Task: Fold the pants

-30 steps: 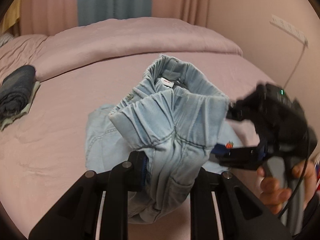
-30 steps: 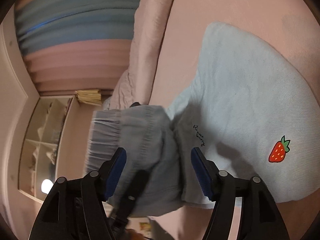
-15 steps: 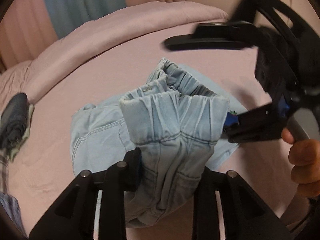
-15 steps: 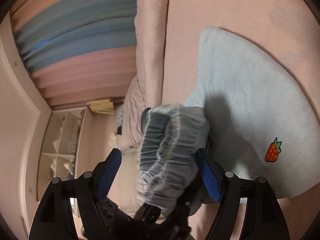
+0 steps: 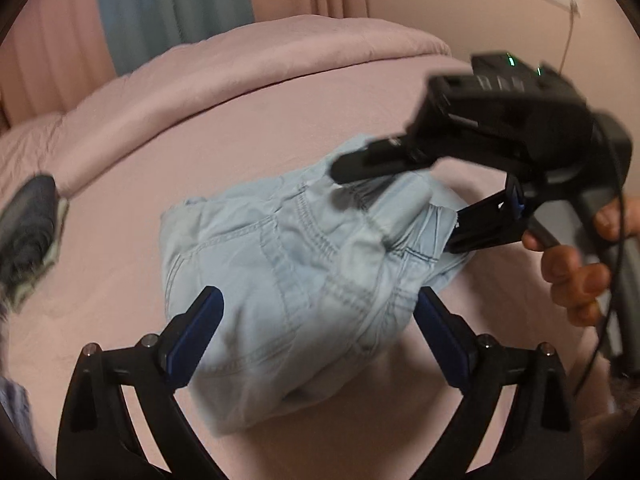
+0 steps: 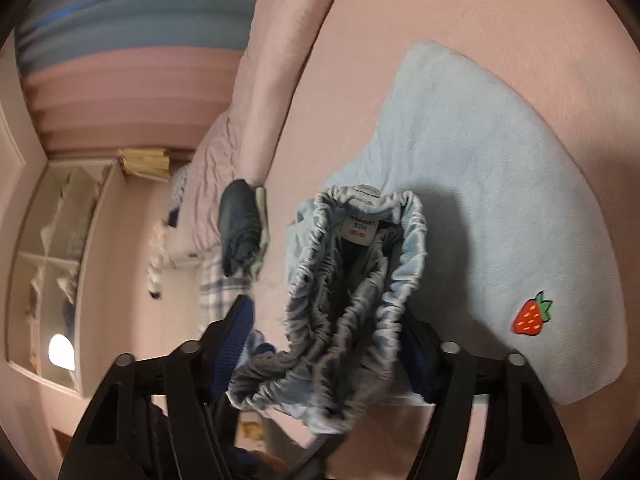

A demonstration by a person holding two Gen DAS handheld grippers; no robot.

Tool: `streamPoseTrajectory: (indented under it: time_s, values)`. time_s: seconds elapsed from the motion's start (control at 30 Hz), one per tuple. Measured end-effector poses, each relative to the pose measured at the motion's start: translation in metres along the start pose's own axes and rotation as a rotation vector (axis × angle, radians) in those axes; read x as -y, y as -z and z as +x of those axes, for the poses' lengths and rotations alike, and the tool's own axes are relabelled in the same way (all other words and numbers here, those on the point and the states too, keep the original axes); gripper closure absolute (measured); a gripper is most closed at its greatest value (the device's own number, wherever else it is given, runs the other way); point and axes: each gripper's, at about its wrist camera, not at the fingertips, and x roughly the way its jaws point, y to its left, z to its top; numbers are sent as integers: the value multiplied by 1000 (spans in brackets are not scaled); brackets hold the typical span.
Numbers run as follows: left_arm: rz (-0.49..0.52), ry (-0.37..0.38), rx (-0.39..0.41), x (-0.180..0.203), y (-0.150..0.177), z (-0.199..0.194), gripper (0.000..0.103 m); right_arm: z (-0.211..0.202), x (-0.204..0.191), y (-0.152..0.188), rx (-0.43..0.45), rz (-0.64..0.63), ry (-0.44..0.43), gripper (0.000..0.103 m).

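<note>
Pants (image 5: 304, 264) of soft matt denim (stitched seams).

We see our left gripper (image 5: 316, 332) as two black angular arms with triangular cut-outs, silver screws at the joints and blue ribbed pads on its fingers (image 5: 194, 330). Our right gripper (image 6: 324, 354) is built the same way. From the left wrist its black boxy body shows small green lights, a grey handle and a thin black cable.
</note>
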Motion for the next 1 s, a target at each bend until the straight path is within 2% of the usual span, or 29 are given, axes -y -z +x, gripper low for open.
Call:
streamPoseTrajectory:
  time_s: [0.07, 0.13, 0.2, 0.3, 0.43, 0.63, 0.8, 1.0]
  values:
    - [-59, 48, 25, -12, 4, -8, 8, -2, -2, 0, -1, -26, 20, 49]
    - [-133, 118, 60, -26, 8, -17, 8, -5, -6, -1, 14, -79, 84, 64]
    - [-226, 148, 64, -41, 13, -19, 8, -7, -3, -1, 20, -93, 88, 67]
    - [-352, 114, 31, -64, 17, -10, 10, -8, 0, 2, 35, -111, 104, 70]
    - [-470, 120, -3, -81, 23, 2, 12, -11, -13, 6, 67, -177, 117, 72]
    - [-472, 113, -8, -73, 23, 3, 12, -31, -25, -1, 119, -236, 109, 72]
    - [-440, 112, -12, -70, 14, 6, 12, -56, -10, -14, 176, -180, 101, 72]
    - [-415, 106, -32, -72, 9, 22, 12, -54, 19, -24, 130, -133, 144, 72]
